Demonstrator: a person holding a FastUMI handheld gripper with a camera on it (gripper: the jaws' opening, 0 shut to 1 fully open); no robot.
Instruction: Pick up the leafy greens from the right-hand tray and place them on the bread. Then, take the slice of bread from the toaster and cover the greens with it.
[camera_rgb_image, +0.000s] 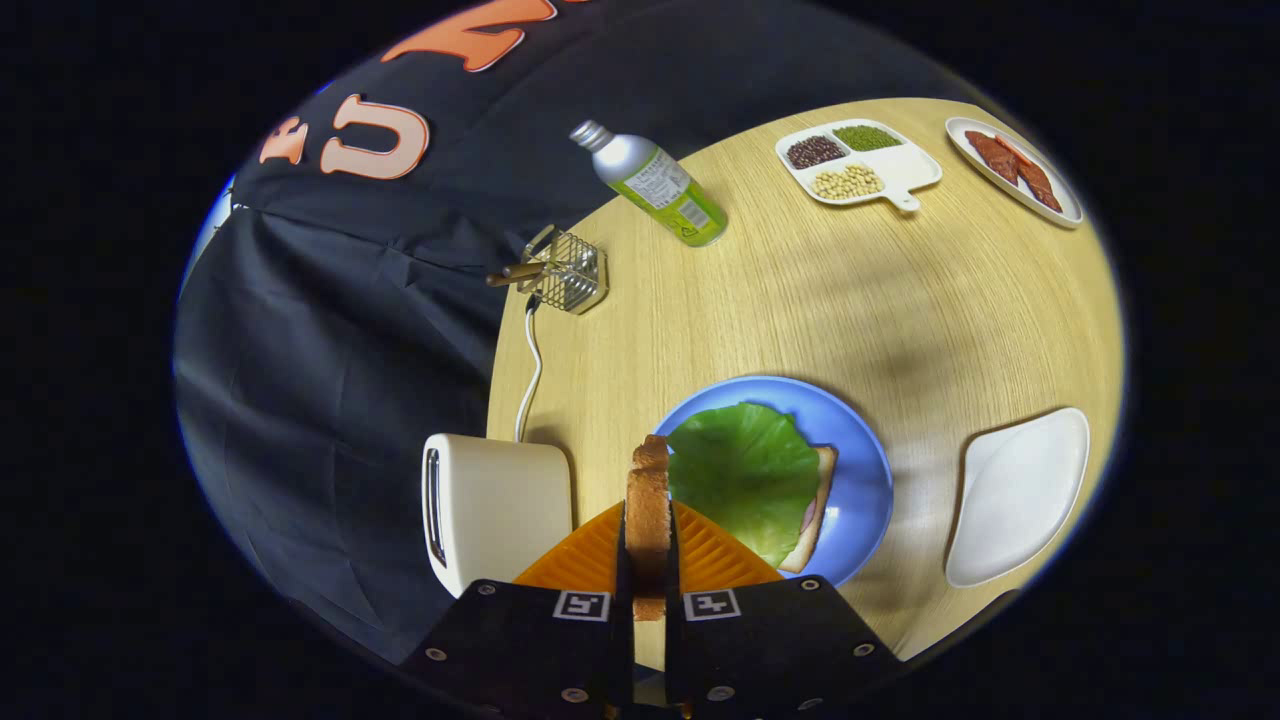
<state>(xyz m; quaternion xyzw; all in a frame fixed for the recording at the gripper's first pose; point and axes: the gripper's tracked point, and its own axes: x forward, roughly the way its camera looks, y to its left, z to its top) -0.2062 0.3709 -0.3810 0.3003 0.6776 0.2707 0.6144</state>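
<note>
pinching bread slice (648, 510) in gripper (648, 560)

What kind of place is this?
Likely a staged kitchen table in a booth: a toaster, a plate with greens on bread, and the gripper shut on a bread slice.

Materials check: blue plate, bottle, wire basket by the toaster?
Blue plate: looks like glazed ceramic or melamine, smooth with a soft sheen. Bottle: likely brushed aluminium, matte silver neck and cap, printed label. Wire basket: bare metal mesh, apparently wooden handles. The hand-held gripper is shut on the bread slice.
</note>
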